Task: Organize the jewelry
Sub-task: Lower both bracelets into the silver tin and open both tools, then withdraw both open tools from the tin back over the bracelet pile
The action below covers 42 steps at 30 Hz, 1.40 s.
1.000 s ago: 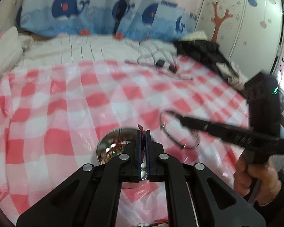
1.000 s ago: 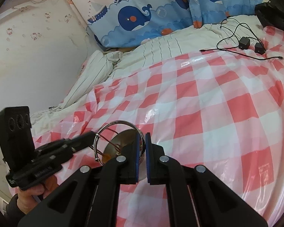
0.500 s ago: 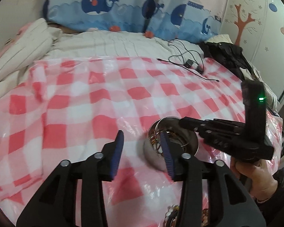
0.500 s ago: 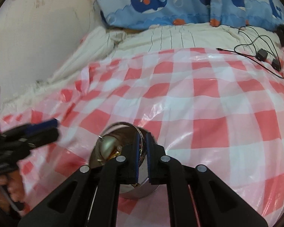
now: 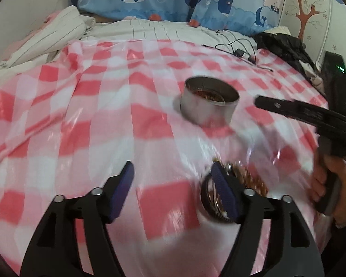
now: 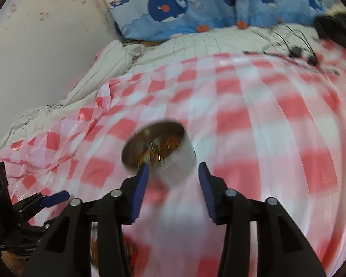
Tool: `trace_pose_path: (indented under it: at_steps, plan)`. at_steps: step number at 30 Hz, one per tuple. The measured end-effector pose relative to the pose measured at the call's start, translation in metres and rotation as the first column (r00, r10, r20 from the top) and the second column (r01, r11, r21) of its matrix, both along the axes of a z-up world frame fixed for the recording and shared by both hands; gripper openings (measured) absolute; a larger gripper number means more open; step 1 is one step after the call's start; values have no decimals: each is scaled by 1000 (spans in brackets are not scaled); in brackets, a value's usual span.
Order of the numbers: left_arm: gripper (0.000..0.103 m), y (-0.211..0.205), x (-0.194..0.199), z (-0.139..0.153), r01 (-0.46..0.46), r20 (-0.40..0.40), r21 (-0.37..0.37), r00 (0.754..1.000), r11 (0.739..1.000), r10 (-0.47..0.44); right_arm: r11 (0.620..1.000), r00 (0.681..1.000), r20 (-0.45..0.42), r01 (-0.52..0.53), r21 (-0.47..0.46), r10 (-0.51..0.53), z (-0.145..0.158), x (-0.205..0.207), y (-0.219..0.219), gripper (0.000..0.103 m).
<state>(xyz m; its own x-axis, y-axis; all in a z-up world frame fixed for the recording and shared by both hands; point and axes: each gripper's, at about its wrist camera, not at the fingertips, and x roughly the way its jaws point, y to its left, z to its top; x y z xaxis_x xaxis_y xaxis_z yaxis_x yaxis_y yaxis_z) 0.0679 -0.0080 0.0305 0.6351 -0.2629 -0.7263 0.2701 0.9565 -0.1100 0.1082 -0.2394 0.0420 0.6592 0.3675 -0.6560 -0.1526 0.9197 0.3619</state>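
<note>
Since one second ago, both grippers have let go and moved back: the left gripper (image 5: 170, 182), then closed near the round metal tin (image 5: 211, 100), now stands wide open with nothing between its blue pads, and the right gripper (image 6: 173, 177), which held a thin ring-shaped bangle over the tin, is now open too and holds nothing. The bangle is no longer visible in either claw; I judge it was dropped into the tin, but the blur does not let me confirm this.

The tin stands upright on the red and white checked plastic cloth (image 5: 80, 120), with gold and reddish jewelry inside it. In the right wrist view it is just ahead of the open fingers, not touched by them. In the left wrist view a second dark, shallow container (image 5: 242, 192) with brownish beads lies partly behind the right-hand finger of the left gripper.

So one piece seems put away, and both claws are free. The next step is probably to take another piece from the bead container.
</note>
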Motion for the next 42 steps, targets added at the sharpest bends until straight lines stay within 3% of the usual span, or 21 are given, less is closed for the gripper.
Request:
trace_pose_path:
  at_steps: [6, 10, 17, 27, 42]
  plan:
    - [89, -3, -38, -3, -73, 48, 3, 996, 997, 72, 995, 996, -41, 82, -57, -85, -14, -64, -12, 60]
    - [92, 8, -52, -12, -156, 36, -37, 987, 987, 157, 989, 990, -80, 109, -100, -117, -32, -85, -11, 65]
    - [94, 7, -55, -24, -176, 32, -25, 984, 984, 177, 954, 995, -68, 44, -296, -67, -37, -86, 23, 91]
    - [95, 12, -65, -25, -200, 34, -63, 979, 978, 203, 956, 995, -61, 58, -287, -79, -38, -103, 18, 95]
    - [95, 11, -65, -27, -203, 33, -36, 978, 979, 204, 968, 996, -43, 64, -244, -76, -36, -106, 12, 95]
